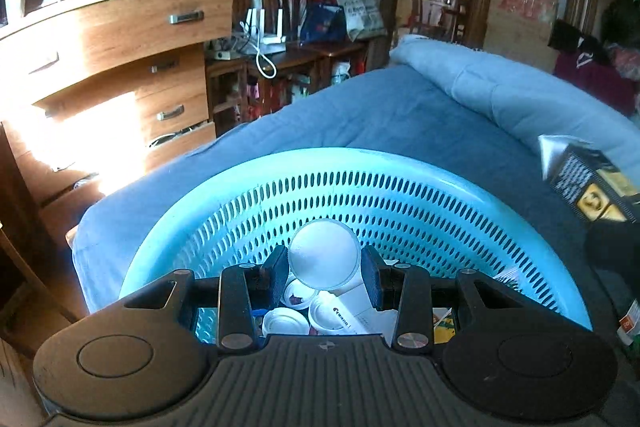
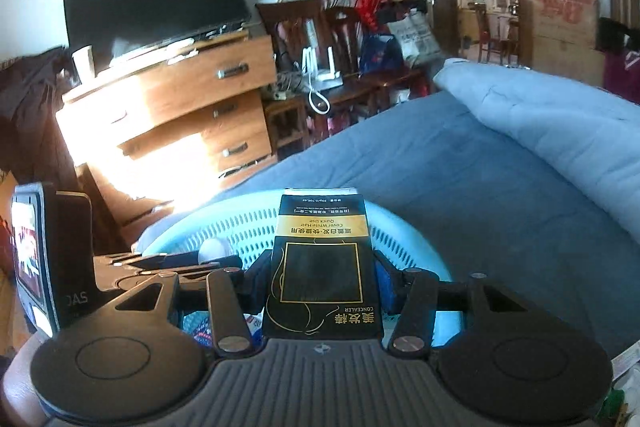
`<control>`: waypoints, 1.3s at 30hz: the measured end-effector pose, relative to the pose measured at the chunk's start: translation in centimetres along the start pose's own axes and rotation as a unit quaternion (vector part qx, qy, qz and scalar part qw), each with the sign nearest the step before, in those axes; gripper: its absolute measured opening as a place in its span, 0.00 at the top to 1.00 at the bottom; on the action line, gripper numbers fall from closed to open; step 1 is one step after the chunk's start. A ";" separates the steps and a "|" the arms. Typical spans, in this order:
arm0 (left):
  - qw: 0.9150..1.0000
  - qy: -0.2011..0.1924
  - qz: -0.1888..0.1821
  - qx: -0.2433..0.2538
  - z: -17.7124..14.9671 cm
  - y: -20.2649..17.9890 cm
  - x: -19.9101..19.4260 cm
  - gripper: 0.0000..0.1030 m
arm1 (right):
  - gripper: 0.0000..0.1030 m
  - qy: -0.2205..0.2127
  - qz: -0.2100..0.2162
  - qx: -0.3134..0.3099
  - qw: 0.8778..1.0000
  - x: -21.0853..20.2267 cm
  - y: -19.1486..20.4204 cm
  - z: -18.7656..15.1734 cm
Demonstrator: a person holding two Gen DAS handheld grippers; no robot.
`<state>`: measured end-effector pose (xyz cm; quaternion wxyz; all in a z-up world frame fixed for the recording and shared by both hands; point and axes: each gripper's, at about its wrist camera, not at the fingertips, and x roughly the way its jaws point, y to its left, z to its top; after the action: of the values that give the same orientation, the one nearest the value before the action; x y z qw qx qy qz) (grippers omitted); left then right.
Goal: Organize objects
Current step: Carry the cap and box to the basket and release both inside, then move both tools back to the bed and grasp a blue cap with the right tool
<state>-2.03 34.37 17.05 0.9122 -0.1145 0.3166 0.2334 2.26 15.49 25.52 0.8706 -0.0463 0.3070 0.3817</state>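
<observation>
A light blue perforated basket (image 1: 400, 187) sits on the blue bed, and its far rim (image 2: 404, 227) also shows in the right wrist view. My left gripper (image 1: 324, 273) is shut on a white round-capped bottle (image 1: 324, 255), held over the basket's inside. Below it lie several white jars (image 1: 286, 323) and small packets. My right gripper (image 2: 320, 279) is shut on a black and gold box (image 2: 320, 263), held upright over the near side of the basket. That same box (image 1: 584, 183) appears at the right edge of the left wrist view. The left gripper (image 2: 180, 261) shows at left in the right wrist view.
A blue sheet (image 1: 400, 115) covers the bed, with a rolled light blue quilt (image 1: 520, 95) along its far right. A wooden chest of drawers (image 1: 132, 67) with a television stands to the left. A cluttered dark wooden desk (image 1: 304, 55) and chairs stand behind. A doorway opens at the back.
</observation>
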 end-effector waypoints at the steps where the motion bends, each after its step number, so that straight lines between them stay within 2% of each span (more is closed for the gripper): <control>1: 1.000 0.000 0.001 0.000 0.0 0.2 0.1 0.61 | 0.48 0.002 0.000 -0.002 1.000 0.2 0.2 0.0; 15: 1.000 -0.001 0.004 0.000 -0.3 0.4 0.6 0.61 | 0.48 0.007 0.004 -0.009 1.000 1.9 -0.1 -0.7; 16: 1.000 -0.003 0.006 0.001 -0.2 0.3 0.7 0.59 | 0.47 0.005 0.004 -0.011 1.000 1.9 0.0 -0.7; 18: 1.000 -0.008 0.011 0.003 -0.1 0.2 0.5 0.38 | 0.35 -0.001 0.002 -0.016 1.000 1.8 0.2 -0.8; 19: 1.000 -0.012 0.014 0.003 0.0 0.2 0.4 0.31 | 0.26 -0.005 0.003 -0.017 1.000 1.7 0.3 -0.8; 20: 1.000 -0.017 0.017 0.003 0.0 0.1 0.3 0.22 | 0.24 -0.009 0.004 -0.017 1.000 1.5 0.2 -0.9; 26: 1.000 -0.026 0.016 0.003 0.5 -0.1 -0.2 0.15 | 0.24 -0.029 0.009 -0.002 1.000 0.2 -0.1 -1.3; 29: 0.999 -0.039 0.004 0.002 0.7 -0.7 -1.2 0.15 | 0.24 -0.064 0.006 0.002 0.998 -2.0 -0.9 -2.4; 31: 0.998 -0.060 -0.013 0.001 0.9 -1.5 -2.5 0.14 | 0.23 -0.096 -0.015 0.007 0.995 -4.3 -2.1 -4.4; 34: 0.994 -0.096 -0.058 0.014 0.9 -4.1 -5.0 0.14 | 0.21 -0.126 -0.076 0.022 0.989 -7.8 -5.4 -9.3; 36: 0.988 -0.116 -0.098 0.036 0.6 -6.9 -6.7 0.12 | 0.21 -0.122 -0.123 0.043 0.984 -9.7 -8.4 -12.9; 39: 0.975 -0.132 -0.161 0.077 -0.6 -12.1 -8.5 0.11 | 0.22 -0.087 -0.204 0.086 0.971 -12.2 -14.1 -19.3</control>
<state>-2.15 20.65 22.68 0.9777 -0.0615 0.1873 0.0720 -3.90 -8.26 14.75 0.9541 -0.0002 0.2461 0.1706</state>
